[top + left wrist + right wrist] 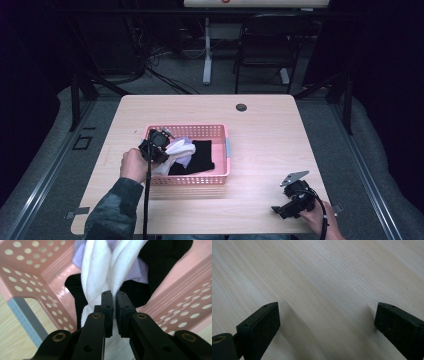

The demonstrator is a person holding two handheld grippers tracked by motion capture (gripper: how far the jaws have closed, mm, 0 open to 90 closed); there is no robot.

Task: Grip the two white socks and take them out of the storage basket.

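soft white folded cloth (100, 277) in pink perforated plastic basket (226, 150), over black (202, 156) and lilac (140, 272) fabrics | left gripper (113, 296) pinched shut on its fold, cloth running to 12 o'clock | judgement: lift straight, clearing rim | right gripper (327, 320) wide, empty, wooden table (324, 272) at 5 o'clock

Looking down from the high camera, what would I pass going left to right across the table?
Person's left hand → left gripper → white cloth → black cloth → right wall of the pink basket → bare table → right gripper, held in the right hand.
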